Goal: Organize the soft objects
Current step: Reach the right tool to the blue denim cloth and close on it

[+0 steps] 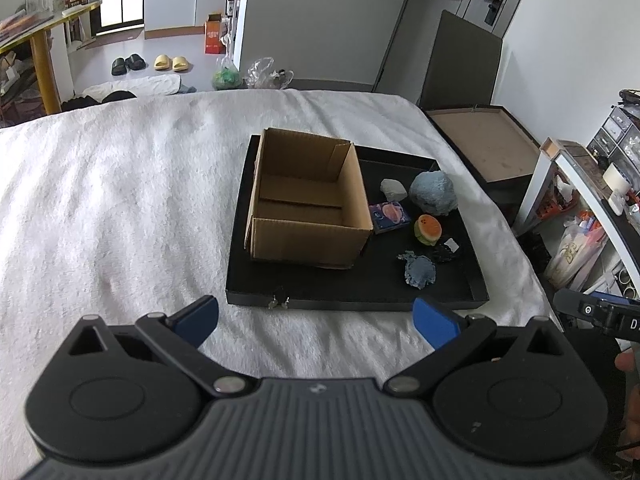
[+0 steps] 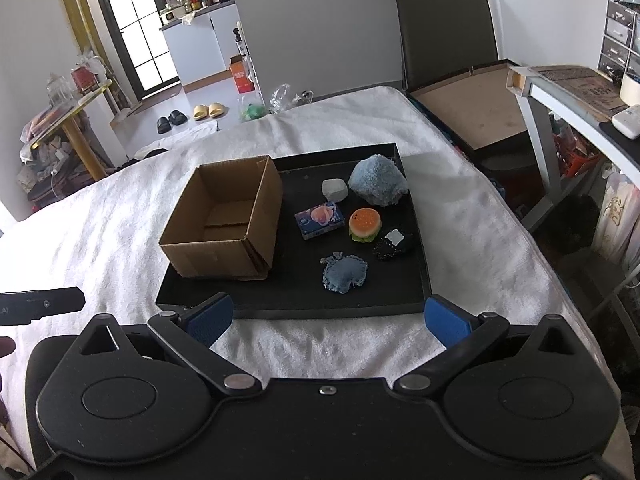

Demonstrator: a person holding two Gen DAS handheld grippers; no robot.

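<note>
Cardboard, the open brown box (image 2: 224,222) sits empty on the black tray (image 2: 280,304); six soft pieces lie just right of it. Both grippers, left (image 1: 316,322) and right (image 2: 328,322), gape wide, holding nothing. Likely trouble: the flat denim pad (image 2: 343,274) (thin, limp) slipping the pads.

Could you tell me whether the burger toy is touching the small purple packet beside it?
Apart. The right wrist view shows bare black tray between the burger toy and the purple packet.
</note>
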